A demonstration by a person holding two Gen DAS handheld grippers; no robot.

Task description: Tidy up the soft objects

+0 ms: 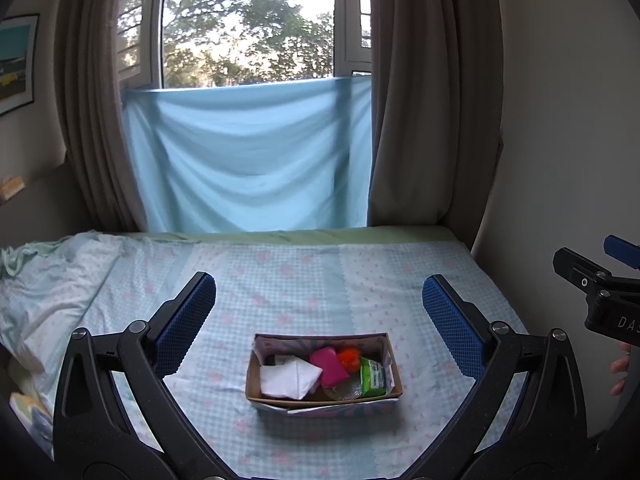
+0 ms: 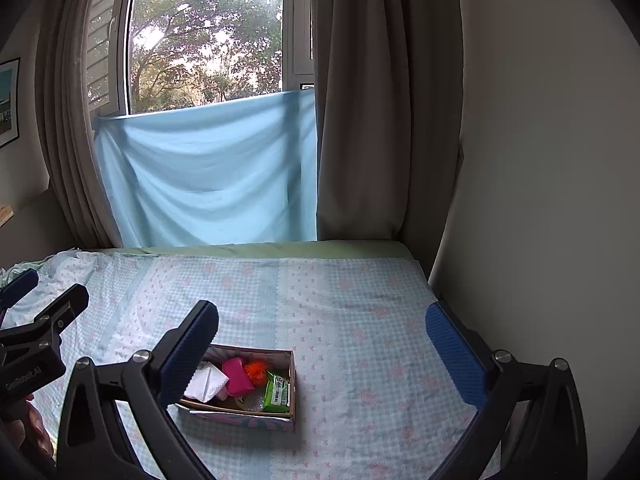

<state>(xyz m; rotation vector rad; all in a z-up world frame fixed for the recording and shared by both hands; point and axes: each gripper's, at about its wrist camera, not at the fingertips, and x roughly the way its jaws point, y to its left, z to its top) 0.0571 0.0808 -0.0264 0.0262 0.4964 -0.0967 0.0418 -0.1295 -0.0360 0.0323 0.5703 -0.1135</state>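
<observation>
A small cardboard box (image 1: 256,378) sits on the bed, also in the right wrist view (image 2: 291,384). It holds a white folded tissue (image 1: 290,378), a pink sponge (image 1: 329,366), an orange pompom (image 1: 349,360), a green tissue pack (image 1: 373,378) and a clear round item (image 1: 346,390). My left gripper (image 1: 318,320) is open and empty, held above and in front of the box. My right gripper (image 2: 322,340) is open and empty, to the right of the box; its left finger hides the box's left end.
The bed (image 1: 280,280) has a light blue checked sheet, rumpled at the left (image 1: 48,280). A wall (image 2: 540,200) runs along the bed's right side. Brown curtains (image 1: 420,120) and a hanging blue cloth (image 1: 248,160) cover the window behind.
</observation>
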